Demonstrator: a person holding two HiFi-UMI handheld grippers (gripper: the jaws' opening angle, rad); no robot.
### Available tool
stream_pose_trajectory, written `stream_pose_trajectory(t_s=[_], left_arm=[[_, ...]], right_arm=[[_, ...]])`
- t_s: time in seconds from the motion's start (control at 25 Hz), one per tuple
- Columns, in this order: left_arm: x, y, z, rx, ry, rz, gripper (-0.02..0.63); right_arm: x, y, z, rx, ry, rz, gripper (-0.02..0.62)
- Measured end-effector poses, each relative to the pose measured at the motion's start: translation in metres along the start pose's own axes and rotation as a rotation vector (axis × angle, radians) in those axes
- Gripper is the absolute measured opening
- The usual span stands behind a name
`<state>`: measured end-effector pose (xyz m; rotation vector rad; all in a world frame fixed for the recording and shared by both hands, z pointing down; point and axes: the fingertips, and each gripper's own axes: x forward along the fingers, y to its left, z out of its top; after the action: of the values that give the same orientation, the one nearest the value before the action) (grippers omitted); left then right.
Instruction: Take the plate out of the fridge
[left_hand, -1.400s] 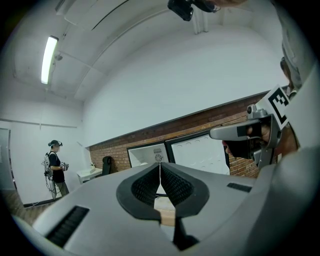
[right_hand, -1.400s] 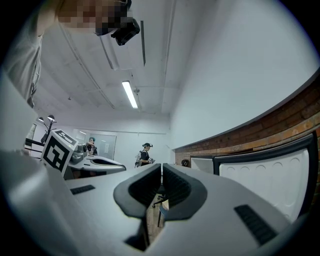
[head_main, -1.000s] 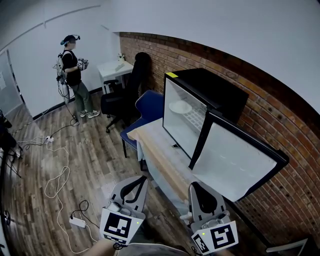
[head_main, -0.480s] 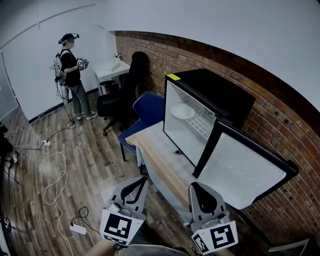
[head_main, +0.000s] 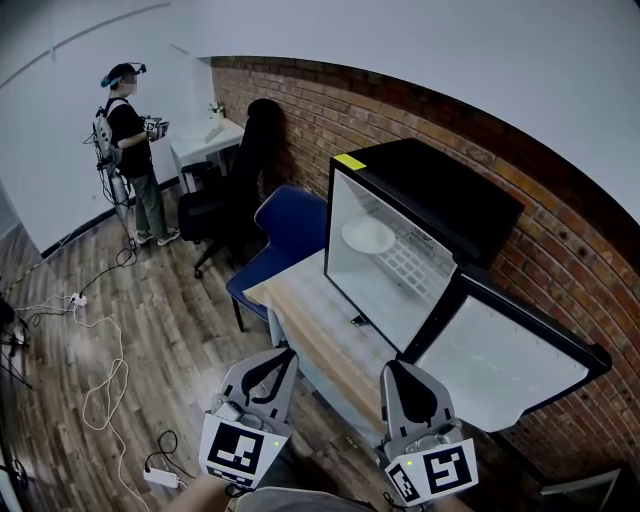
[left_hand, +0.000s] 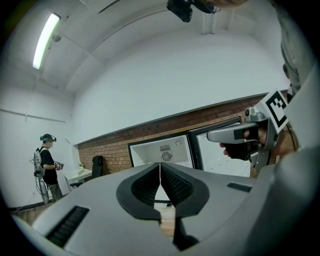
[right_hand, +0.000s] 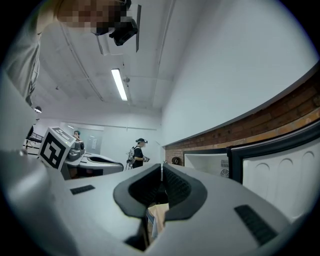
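A light wooden table (head_main: 305, 325) beside the brick wall (head_main: 560, 240) carries a black fridge (head_main: 440, 195) — its door (head_main: 500, 352) stands open. Inside, a white wire shelf (head_main: 408, 262) holds one white plate (head_main: 368, 236).

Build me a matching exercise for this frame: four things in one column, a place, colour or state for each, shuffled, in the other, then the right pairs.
Things:
1. plate
2. fridge door
3. left gripper
4. chair by the table

Descriptions:
a. swung open
b. blue
c. jaws shut, nothing between them
d. lying inside the fridge

Pairs: 1-d, 2-a, 3-c, 4-b.
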<state>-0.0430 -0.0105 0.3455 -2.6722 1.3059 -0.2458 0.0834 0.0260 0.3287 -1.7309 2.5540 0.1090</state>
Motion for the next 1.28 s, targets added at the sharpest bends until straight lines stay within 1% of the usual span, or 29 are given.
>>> stream_pose_trajectory(t_s=[0.36, 0.6, 0.76, 0.96, 1.0, 1.12, 1.28], left_arm=[[0.052, 0.063, 0.0, -0.013, 0.007, -0.111, 0.018], [0.099, 0.113, 0.001, -0.007, -0.004, -0.187, 0.018], [0.129, 0.139, 0.001, 0.0, -0.014, -0.242, 0.018], [0.157, 0.158, 0.0, 0.006, -0.035, -0.308, 0.018], [0.162, 0.16, -0.001, -0.004, -0.036, -0.315, 0.018], [0.175, 0.164, -0.001, -0.066, -0.039, -0.343, 0.018], [0.188, 0.162, -0.004, -0.069, -0.03, -0.358, 0.018]], right_arm=[[0.069, -0.006, 0.003, -0.006, 0.038, -0.105, 0.032], [0.127, -0.02, 0.008, -0.012, 0.047, -0.197, 0.032], [0.156, -0.028, 0.008, -0.016, 0.046, -0.26, 0.032], [0.179, -0.039, 0.009, -0.018, 0.036, -0.337, 0.032], [0.183, -0.04, 0.009, -0.022, 0.034, -0.343, 0.032], [0.19, -0.044, 0.007, -0.037, 0.048, -0.35, 0.032], [0.191, -0.055, 0.008, -0.042, 0.051, -0.366, 0.032]])
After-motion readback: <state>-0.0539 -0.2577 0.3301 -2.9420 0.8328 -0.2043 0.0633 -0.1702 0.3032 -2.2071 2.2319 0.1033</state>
